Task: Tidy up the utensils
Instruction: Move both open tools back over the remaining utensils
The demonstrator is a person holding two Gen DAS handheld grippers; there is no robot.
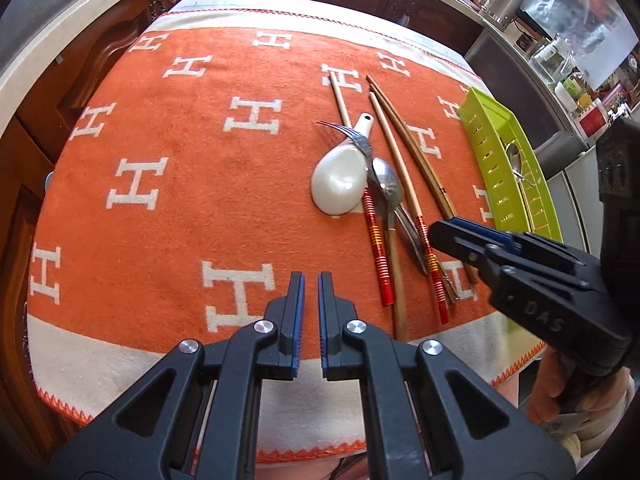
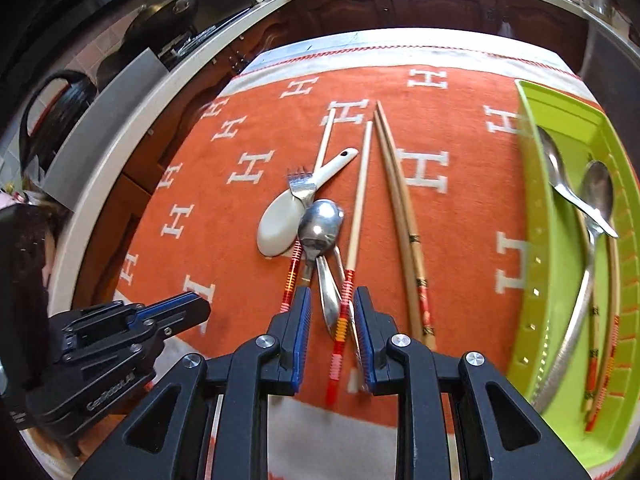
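A pile of utensils lies on the orange cloth: a white ceramic spoon, a metal fork, a metal spoon, red-banded chopsticks and plain wooden chopsticks. In the right wrist view they are the white spoon, the metal spoon and a red-banded chopstick. My right gripper is open, its jaws on either side of that chopstick's banded end and the metal handles. My left gripper hovers over bare cloth, jaws nearly together and empty.
A green slotted tray stands at the cloth's right edge and holds two metal spoons and chopsticks. It also shows in the left wrist view. Dark wooden cabinets and a kitchen counter surround the table.
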